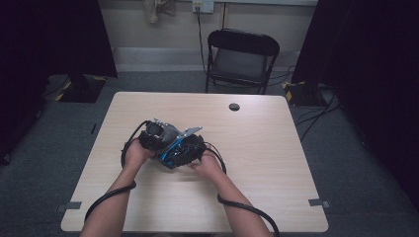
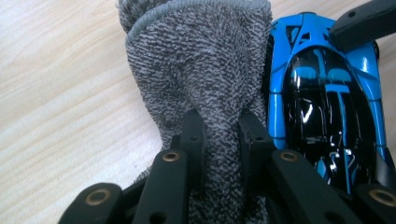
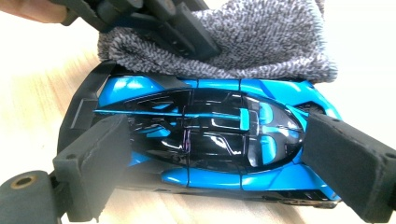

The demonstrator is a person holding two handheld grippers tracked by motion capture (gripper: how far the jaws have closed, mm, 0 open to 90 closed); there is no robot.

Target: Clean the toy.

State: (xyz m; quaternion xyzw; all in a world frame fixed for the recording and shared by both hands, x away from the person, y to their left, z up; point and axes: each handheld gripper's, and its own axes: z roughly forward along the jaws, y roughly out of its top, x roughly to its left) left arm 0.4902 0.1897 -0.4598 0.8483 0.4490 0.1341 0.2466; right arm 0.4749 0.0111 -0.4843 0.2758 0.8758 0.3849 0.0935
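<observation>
Wiping looks like the work in hand: near the middle of the wooden table (image 1: 257, 148), the left gripper (image 2: 219, 135) has its jaws pinched together on a fold of grey terry cloth (image 2: 201, 60), the pile bunching up between the two pads. In the left gripper view the cloth fans out toward 12 o'clock from the jaws and lies against the flank of the blue toy car (image 2: 327, 107), which sits at 3 o'clock of it. Cloth judged soft, limp and light; it will drape and drag, not push, so a grip on a doubled fold like this one should hold, while a single edge would likely slip out. Moving right: the right gripper (image 3: 210, 158) spans the car lengthwise, one pad at 9 o'clock by one end, the other at 3 o'clock by the far end, both set against the bodywork, so the jaws read as clamped on the car at a wide opening. In the right gripper view the cloth (image 3: 261, 42) lies along the car's side at 12 o'clock, touching it, with the left gripper coming in from 11 o'clock. Car (image 3: 205, 135) judged rigid and fairly light, its glossy black canopy and painted shell slippery under the pads; thin rear wing and edges look breakable. Best hold is end to end on the solid body as now, low on the shell, not on the glazing. In the high view both hands (image 1: 170, 148) meet at table centre.
</observation>
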